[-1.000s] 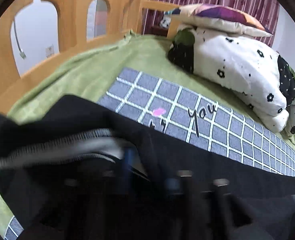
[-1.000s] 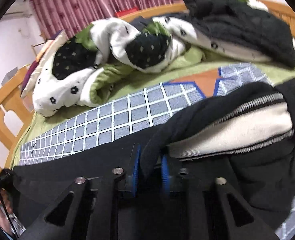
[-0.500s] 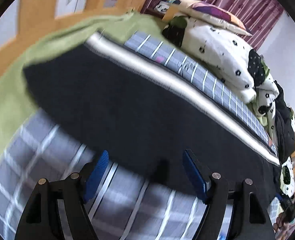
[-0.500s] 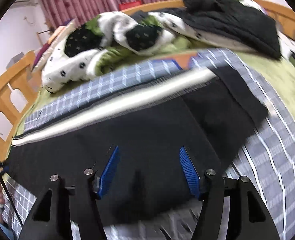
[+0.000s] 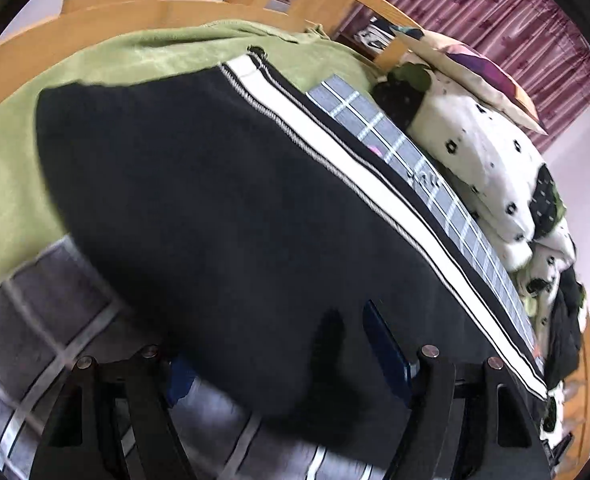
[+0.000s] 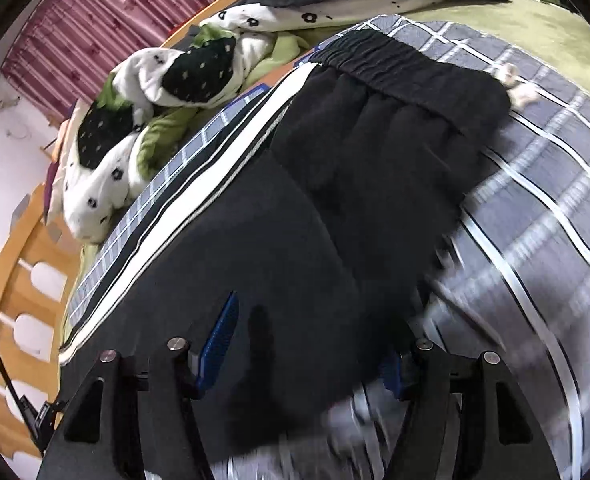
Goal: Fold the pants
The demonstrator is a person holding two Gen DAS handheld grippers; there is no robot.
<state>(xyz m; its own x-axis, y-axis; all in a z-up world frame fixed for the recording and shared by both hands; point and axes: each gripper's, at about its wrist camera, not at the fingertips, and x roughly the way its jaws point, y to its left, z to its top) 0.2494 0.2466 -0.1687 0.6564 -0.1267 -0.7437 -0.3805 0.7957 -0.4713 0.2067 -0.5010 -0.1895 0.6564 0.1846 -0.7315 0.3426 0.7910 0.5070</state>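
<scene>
We judge the lengthwise fold as laid: the black knit pants with a white side stripe (image 5: pixel 223 200) lie leg upon leg on the grey checked bedspread (image 6: pixel 543 216), along the bed's near edge. The left gripper (image 5: pixel 283 360) hangs with jaws spread wide over the leg-hem end, holding nothing. The right gripper (image 6: pixel 311 344) hangs likewise wide and empty near the gathered elastic waistband (image 6: pixel 411 68). The next move, in our judgement, calls for one end to be pinched through both layers and carried across to the other. The fabric looks thick and limp, the stripe runs straight along the far edge, and the cloth below the waistband is puckered.
</scene>
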